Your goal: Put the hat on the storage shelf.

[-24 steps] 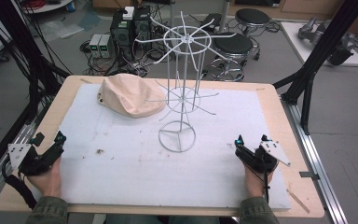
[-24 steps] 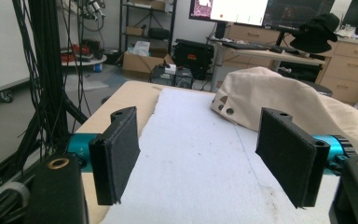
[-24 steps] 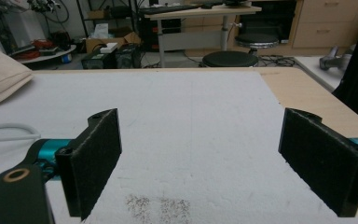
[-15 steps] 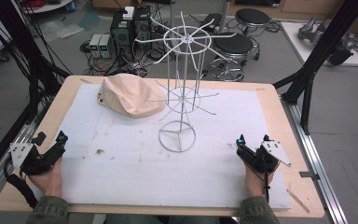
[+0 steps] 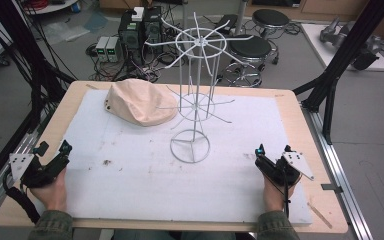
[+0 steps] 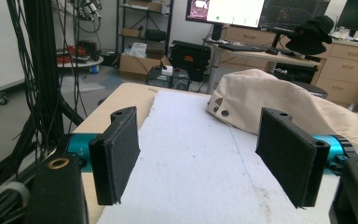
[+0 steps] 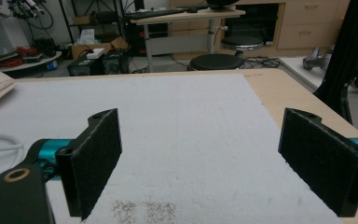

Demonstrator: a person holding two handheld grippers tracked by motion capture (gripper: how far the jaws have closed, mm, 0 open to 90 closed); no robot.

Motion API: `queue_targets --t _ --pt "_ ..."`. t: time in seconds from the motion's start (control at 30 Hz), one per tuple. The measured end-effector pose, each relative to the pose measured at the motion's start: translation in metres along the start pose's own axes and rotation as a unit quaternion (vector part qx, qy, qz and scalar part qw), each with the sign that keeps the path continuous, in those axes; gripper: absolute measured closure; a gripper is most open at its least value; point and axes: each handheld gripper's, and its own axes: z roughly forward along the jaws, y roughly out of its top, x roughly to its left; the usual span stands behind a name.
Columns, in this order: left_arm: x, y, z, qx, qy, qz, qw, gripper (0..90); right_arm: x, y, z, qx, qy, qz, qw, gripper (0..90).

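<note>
Little has changed since a moment ago — the right gripper (image 5: 272, 150) has edged slightly forward, the left gripper (image 5: 54, 148) has barely shifted. Both jaws gape empty, so the cap (image 5: 139, 102) and rack (image 5: 196, 95) remain untouched — work not yet begun.

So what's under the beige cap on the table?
The beige cap lies on the white foam mat, which covers the table. Mat shows all around its edge. The cap's own cloth hides whatever is beneath its crown, so I cannot tell if anything is there.
</note>
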Motion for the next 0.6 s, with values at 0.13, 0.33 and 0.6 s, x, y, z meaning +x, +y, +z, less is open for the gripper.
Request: queue_targets --t 0.13,0.33,0.6 --pt "-0.0006 0.0 0.0004 -0.001 -0.004 -0.002 1.0 29.8 0.0001 -0.0002 -0.0001 0.001 -0.001 -0.004 1.0 12.3" --pt "-0.001 0.0009 0.002 -0.001 -0.008 -0.001 1.0 29.6 0.0001 0.0 -0.0007 0.001 -0.006 -0.002 1.0 12.3" --pt "-0.0031 0.0098 0.0045 -0.002 -0.044 -0.01 0.999 27.8 -0.0012 0.0001 -0.0011 0.001 -0.008 0.002 1.0 12.3"
